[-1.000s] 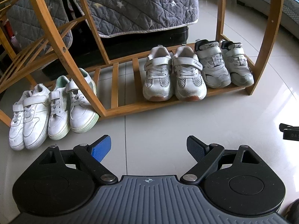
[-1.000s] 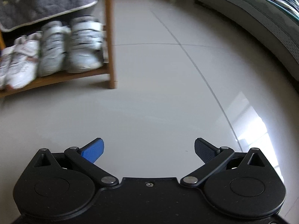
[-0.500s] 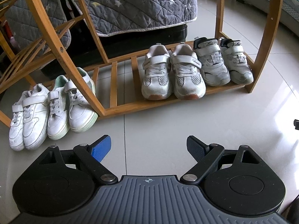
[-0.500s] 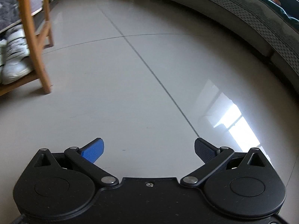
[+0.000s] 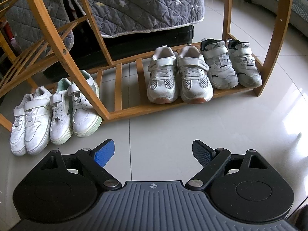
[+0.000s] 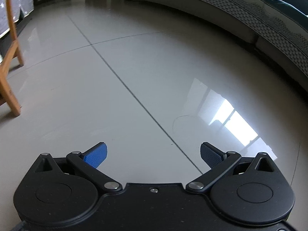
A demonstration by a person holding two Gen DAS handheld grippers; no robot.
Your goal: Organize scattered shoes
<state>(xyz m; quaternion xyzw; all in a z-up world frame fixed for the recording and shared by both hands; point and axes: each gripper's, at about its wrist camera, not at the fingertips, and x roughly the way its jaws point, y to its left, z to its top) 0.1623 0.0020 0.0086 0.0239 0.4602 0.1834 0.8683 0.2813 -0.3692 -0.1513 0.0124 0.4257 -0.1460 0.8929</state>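
In the left wrist view a wooden rack (image 5: 159,106) holds two pairs on its bottom slats: white mesh sneakers (image 5: 180,77) and grey-white strap sneakers (image 5: 232,63) at the right end. Two more white pairs stand on the floor at the rack's left leg: plain white ones (image 5: 28,119) and mint-soled ones (image 5: 77,107). My left gripper (image 5: 153,152) hovers open over bare tile in front of the rack, nothing between its fingers. My right gripper (image 6: 153,154) is open too, over bare floor tile, with no shoe in its view.
A grey quilted blanket (image 5: 142,5) hangs over the rack. A long dark sofa (image 6: 250,15) curves along the right of the right wrist view. The rack's wooden leg (image 6: 11,88) stands at that view's left edge. Glossy grey tiles (image 6: 134,67) spread between them.
The right wrist view has swung away to the right: the shoes on the rack have left it and the sofa fills more of it. The left view is nearly unchanged.
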